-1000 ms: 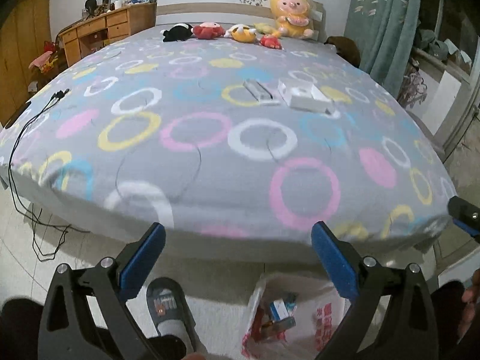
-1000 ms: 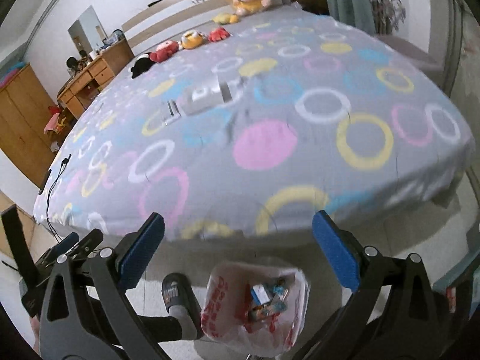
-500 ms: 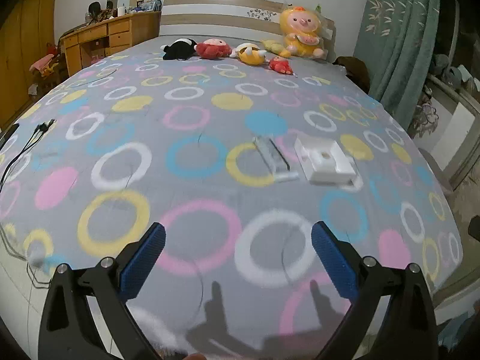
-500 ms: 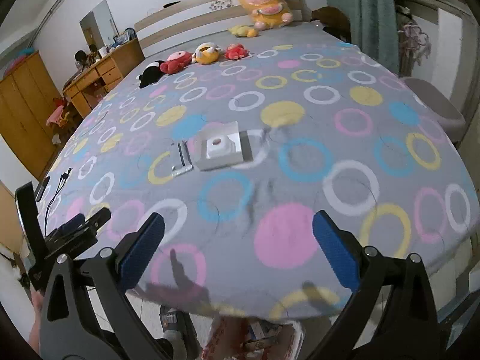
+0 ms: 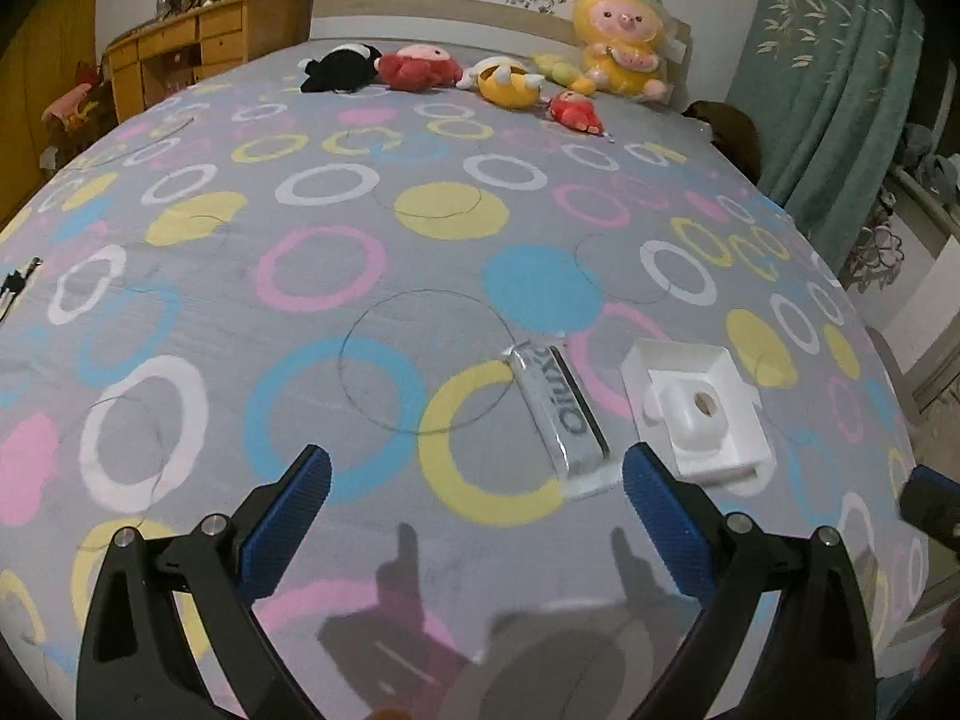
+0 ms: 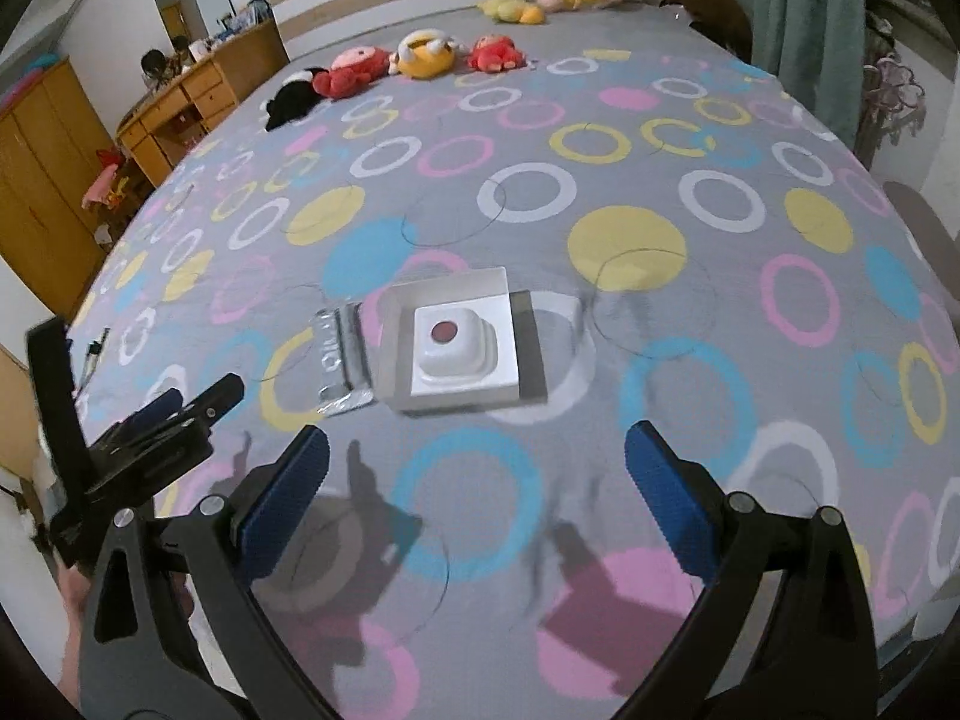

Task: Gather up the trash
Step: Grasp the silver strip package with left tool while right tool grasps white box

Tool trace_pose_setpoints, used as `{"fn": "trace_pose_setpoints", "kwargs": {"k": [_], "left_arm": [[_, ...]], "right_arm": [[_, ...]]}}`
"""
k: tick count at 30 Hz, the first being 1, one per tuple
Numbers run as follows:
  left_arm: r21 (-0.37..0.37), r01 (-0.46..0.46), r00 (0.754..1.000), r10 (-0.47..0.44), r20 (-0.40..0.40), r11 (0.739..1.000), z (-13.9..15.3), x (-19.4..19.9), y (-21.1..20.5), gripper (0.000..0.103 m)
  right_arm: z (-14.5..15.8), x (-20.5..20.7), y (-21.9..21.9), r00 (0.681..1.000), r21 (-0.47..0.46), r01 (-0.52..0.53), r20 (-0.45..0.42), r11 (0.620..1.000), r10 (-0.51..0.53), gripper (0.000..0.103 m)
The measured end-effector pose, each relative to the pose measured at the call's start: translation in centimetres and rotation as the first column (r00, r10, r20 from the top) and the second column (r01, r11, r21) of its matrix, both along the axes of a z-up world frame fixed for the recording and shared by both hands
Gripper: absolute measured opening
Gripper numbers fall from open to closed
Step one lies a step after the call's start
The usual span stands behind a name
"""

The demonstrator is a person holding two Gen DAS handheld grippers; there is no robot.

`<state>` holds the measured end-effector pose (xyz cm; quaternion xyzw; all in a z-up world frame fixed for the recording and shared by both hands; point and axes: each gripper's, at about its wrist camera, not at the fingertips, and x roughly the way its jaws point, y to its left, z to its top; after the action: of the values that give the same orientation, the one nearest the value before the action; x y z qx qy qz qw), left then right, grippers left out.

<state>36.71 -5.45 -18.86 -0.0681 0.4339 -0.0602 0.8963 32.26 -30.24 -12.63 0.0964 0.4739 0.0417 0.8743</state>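
Observation:
A clear plastic wrapper with dark lettering (image 5: 558,414) (image 6: 339,360) lies flat on the grey ring-patterned bedspread (image 5: 360,276) (image 6: 660,252). Just right of it sits an open white box with a moulded white insert (image 5: 696,408) (image 6: 456,342). My left gripper (image 5: 477,492) hovers open over the bed, with the wrapper just beyond its right finger. Over the bed my right gripper (image 6: 477,474) is also open and empty, the white box a short way ahead between its fingers. The left gripper's black frame (image 6: 132,438) shows at the left of the right wrist view.
Several plush toys (image 5: 480,78) (image 6: 408,60) line the headboard end of the bed. A wooden dresser (image 5: 198,54) (image 6: 198,96) stands at the far left, a green curtain (image 5: 840,78) at the right. A dark cable end (image 5: 15,285) lies at the bed's left edge.
Both grippers have risen from floor level, where a plastic bag of trash and a slippered foot showed, and moved forward over the bed toward the wrapper and box. Both stay open.

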Motion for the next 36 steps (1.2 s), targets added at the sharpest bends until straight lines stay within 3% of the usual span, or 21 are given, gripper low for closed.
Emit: {"fn": "trace_pose_setpoints", "kwargs": {"k": [10, 21, 36], "left_arm": [[-0.033, -0.021, 0.996, 0.018, -0.09, 0.999, -2.9, 5.0, -0.8, 0.095], [0.009, -0.021, 0.984, 0.022, -0.179, 1.0, -5.3, 8.9, -2.7, 0.095], [0.064, -0.011, 0.982, 0.023, -0.185, 0.998, -6.3, 9.8, -4.1, 0.095]], "right_arm": [[-4.3, 5.6, 1.3, 0.998, -0.059, -0.043, -0.05, 0.997, 0.041, 0.096], [-6.9, 9.2, 2.3, 0.991, -0.103, -0.103, -0.09, 0.989, 0.094, 0.096], [-10.1, 10.5, 3.3, 0.987, -0.156, -0.134, -0.108, 0.979, 0.117, 0.096]]}}
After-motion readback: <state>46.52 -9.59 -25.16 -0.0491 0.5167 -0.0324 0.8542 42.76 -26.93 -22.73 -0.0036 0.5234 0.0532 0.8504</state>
